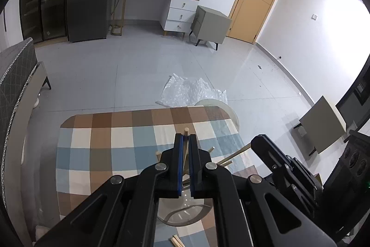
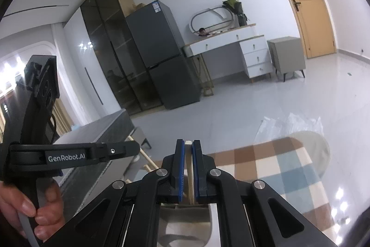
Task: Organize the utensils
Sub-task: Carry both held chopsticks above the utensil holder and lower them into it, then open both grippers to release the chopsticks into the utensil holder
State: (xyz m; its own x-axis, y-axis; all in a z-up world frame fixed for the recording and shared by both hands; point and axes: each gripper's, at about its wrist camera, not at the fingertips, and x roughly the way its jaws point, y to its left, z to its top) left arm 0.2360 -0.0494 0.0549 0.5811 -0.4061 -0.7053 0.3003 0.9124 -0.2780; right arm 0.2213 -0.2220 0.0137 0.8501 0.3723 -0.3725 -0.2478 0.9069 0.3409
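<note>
While both pairs of blue-padded jaws sit nearly together, each is pinched on something thin. The left gripper [image 1: 186,142] is clamped on the upright post of a pale wooden peg rack [image 1: 185,132], whose rounded dowel tip pokes out just above the pads; side pegs splay out either side of that post. The right gripper [image 2: 188,149] is closed on a flat, cream-coloured utensil handle [image 2: 188,142], square-ended, smooth, probably wood or bamboo.

Below the rack post lies a round clear glass base or dish [image 1: 185,212], glossy and hard. Beyond the rack, slim brass-toned sticks [image 1: 233,155] reach toward the right gripper's black body. All of it stands over the table [image 1: 104,142] with its brown, blue and cream checked cloth under a shiny film.

As I judge it, the risks are plain: the smooth handle could slip or twist between the pads, and tugging the post sideways could tip the light rack against the glass.
</note>
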